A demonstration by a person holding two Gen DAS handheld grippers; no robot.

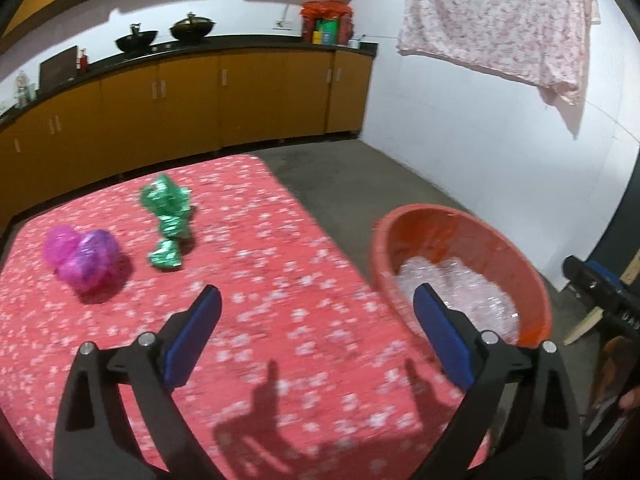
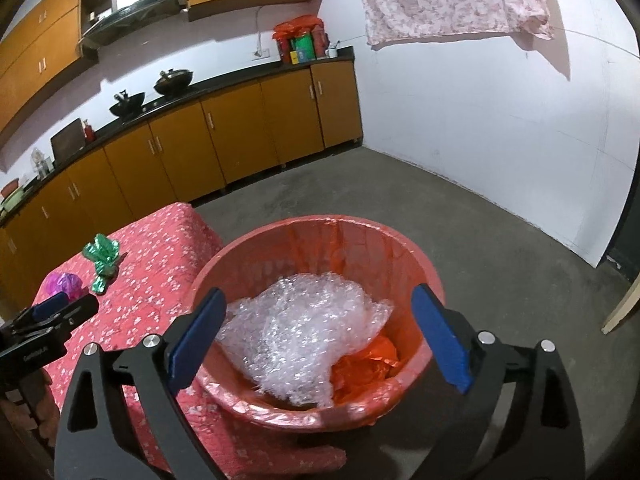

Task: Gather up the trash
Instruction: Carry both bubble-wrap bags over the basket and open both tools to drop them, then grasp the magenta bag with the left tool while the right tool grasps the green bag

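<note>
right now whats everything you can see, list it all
green wrapper: 1, shiny green, crumpled, on the table toward the far side
purple wrapper: 1, pink-purple, crumpled, on the table left of the green one
bubble wrap: 1 wad, clear, inside the bin
orange bag: 1, orange, crumpled in the bin beside the bubble wrap
bin: 1, red, lined, on the floor by the table's right edge
table: 1, red floral cloth
woks: 2, black, on the counter
cabinets: orange row under a dark counter
hanging cloth: 1, pink floral, on the right wall
left hand-held gripper: 1, black with blue pads, open, above the table
right hand-held gripper: 1, same colours, open, over the bin
</note>
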